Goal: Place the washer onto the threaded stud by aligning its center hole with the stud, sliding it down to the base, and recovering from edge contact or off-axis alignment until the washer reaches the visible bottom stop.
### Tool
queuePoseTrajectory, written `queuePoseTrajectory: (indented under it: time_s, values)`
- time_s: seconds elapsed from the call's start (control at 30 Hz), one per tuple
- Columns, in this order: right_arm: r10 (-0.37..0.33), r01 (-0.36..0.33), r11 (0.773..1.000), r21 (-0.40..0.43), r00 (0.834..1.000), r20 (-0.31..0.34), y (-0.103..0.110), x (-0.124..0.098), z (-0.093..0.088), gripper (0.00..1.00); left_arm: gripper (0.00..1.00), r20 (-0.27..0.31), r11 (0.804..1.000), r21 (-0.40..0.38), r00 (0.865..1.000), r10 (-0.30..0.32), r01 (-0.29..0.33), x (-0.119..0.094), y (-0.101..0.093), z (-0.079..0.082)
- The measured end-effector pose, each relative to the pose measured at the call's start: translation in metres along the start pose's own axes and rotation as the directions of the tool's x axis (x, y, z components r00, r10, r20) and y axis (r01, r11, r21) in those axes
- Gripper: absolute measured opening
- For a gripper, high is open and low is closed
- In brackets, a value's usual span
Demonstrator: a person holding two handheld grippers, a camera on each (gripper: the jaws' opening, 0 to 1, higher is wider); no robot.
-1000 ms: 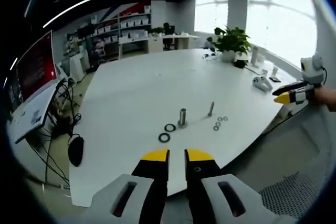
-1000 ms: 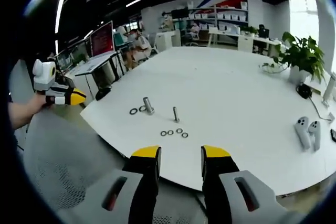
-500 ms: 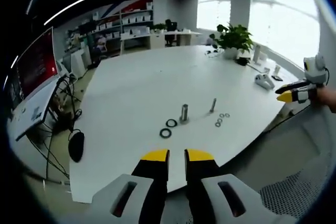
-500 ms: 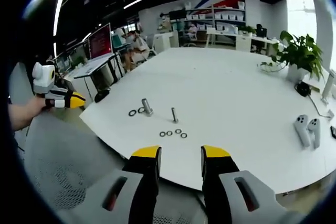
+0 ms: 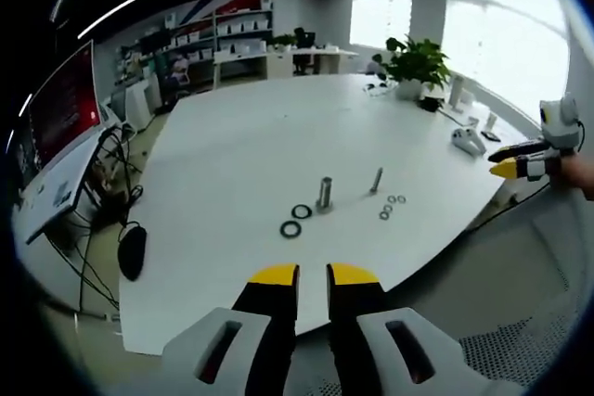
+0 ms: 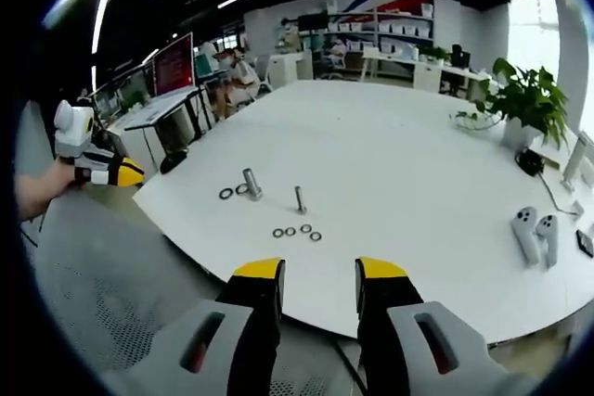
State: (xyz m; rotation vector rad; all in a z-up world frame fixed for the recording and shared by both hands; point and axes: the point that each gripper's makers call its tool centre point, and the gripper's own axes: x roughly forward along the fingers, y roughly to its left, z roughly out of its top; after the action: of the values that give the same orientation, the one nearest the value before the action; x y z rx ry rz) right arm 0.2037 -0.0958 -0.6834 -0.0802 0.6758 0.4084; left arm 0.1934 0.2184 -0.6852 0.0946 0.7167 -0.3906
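On the white table point(image 5: 241, 155) stand a thick metal stud point(image 5: 325, 194) and a thinner threaded stud point(image 5: 376, 180). Two large black washers point(image 5: 296, 221) lie just left of the thick stud, and several small washers point(image 5: 390, 207) lie right of the thin one. In the right gripper view the same thick stud point(image 6: 250, 183), thin stud point(image 6: 300, 198) and small washers point(image 6: 295, 230) sit mid-table. My left gripper point(image 5: 312, 275) hangs off the near table edge, its jaws a narrow gap apart and empty. Well back from the edge, my right gripper point(image 6: 318, 275) is open and empty.
The other hand-held gripper point(image 5: 520, 166) shows at the right edge, and its counterpart point(image 6: 109, 172) at the left. White controllers point(image 6: 534, 231) and a potted plant point(image 6: 529, 97) are at the table's far side. A grey mesh chair point(image 6: 102, 294) is below; desks and a red monitor point(image 5: 60, 110) stand beyond.
Both views have shifted slightly with the hands. The studs and washers lie where they were, and neither gripper's jaws have changed.
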Motion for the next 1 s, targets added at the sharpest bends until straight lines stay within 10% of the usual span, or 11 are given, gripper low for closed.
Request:
queuePoseTrajectory:
  time_s: [0.53, 1.0]
  values:
    - [-0.083, 0.082, 0.996, -0.021, 0.995, -0.056, -0.014, -0.002, -0.009, 0.33, 0.10, 0.059, 0.979, 0.090, 0.980, -0.191, 0.186, -0.003, -0.039, 0.012]
    - [0.005, -0.003, 0.999, 0.034, 0.999, -0.050, -0.001, 0.002, -0.010, 0.33, 0.09, -0.016, 0.994, 0.053, 0.995, -0.097, 0.098, 0.003, -0.020, -0.001]
